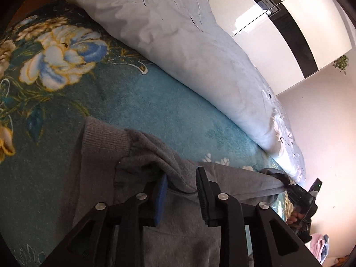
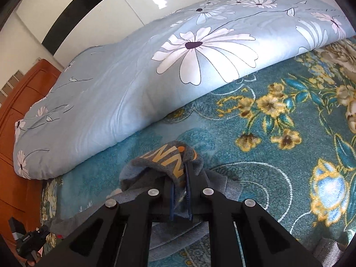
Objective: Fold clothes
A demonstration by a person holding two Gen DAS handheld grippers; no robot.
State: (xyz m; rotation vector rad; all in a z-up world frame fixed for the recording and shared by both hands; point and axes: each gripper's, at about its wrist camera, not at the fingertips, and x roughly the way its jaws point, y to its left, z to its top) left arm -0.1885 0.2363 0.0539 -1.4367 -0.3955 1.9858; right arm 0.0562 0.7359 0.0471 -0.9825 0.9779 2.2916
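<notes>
A grey sweatshirt [image 1: 182, 233] lies on a teal floral blanket [image 1: 133, 102]. In the left wrist view its ribbed hem is at the left and a bunched fold runs between the fingers of my left gripper [image 1: 181, 183], whose jaws stand apart over the fabric without clamping it. In the right wrist view my right gripper [image 2: 180, 182] is shut on a bunched part of the sweatshirt [image 2: 164, 160] with orange lettering, lifted slightly off the blanket [image 2: 255, 138]. The right gripper also shows at the far right of the left wrist view [image 1: 287, 185], pinching the stretched fabric.
A rolled light-blue flowered duvet [image 2: 138, 77] lies along the far side of the blanket; it also shows in the left wrist view [image 1: 189, 51]. A wooden headboard [image 2: 20, 115] stands at the left. A white and black wardrobe [image 1: 289, 22] is behind. The left gripper shows at bottom left of the right wrist view [image 2: 31, 242].
</notes>
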